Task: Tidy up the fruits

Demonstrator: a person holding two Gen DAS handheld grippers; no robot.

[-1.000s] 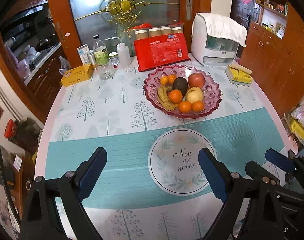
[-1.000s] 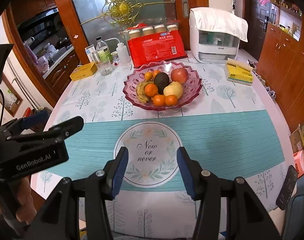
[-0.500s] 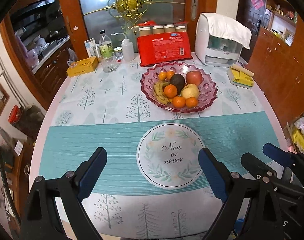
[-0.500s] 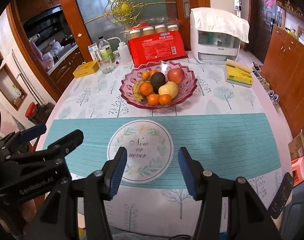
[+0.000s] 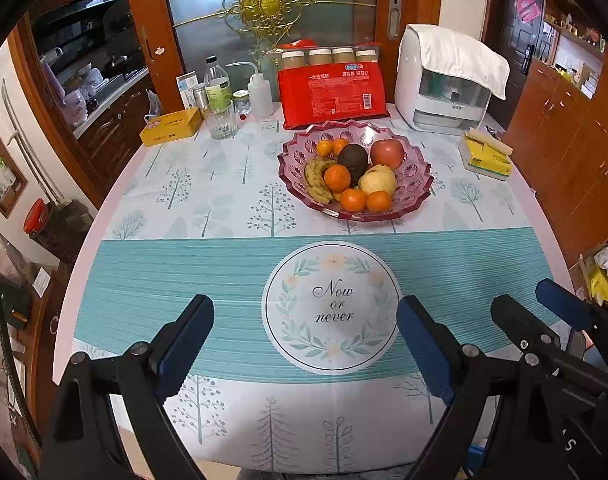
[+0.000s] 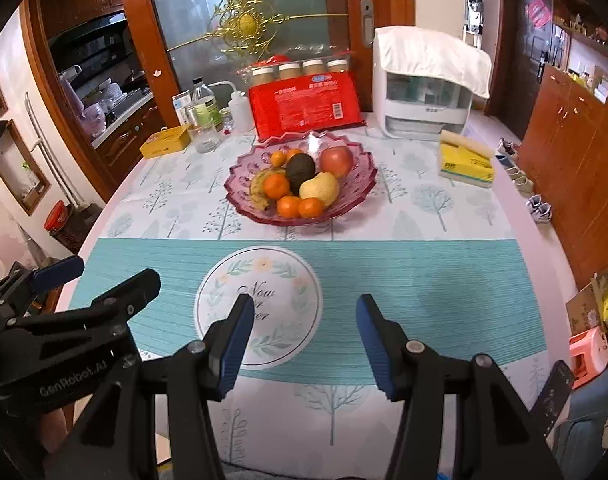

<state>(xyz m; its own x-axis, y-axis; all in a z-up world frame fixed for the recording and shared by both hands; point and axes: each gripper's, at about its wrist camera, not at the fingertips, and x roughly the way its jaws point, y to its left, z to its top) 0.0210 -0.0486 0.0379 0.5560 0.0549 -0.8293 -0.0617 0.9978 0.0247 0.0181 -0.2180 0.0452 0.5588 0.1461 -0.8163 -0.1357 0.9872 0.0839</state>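
A pink glass bowl (image 5: 420, 188) (image 6: 239, 196) stands past the middle of the round table. It holds a red apple (image 5: 387, 153) (image 6: 336, 161), a dark avocado (image 5: 352, 159) (image 6: 299, 168), a yellow pear (image 5: 378, 179) (image 6: 320, 188), spotted bananas (image 5: 316, 184) (image 6: 257, 192) and several oranges (image 5: 337, 178) (image 6: 275, 186). My left gripper (image 5: 304, 320) hangs open over the near teal band, well short of the bowl, with nothing between its fingers. My right gripper (image 6: 304, 312) is beside it to the right, also open with nothing in it.
Along the far edge stand a red package (image 5: 332, 92) with jars behind it, a white appliance (image 5: 444, 92) under a cloth, bottles and a glass (image 5: 221, 120), and a yellow tin (image 5: 169, 126). A yellow tissue pack (image 5: 486, 156) lies right of the bowl.
Both grippers have drawn back from the bowl toward the near table edge, which now shows in both views. The right jaws stand slightly wider than a second ago.
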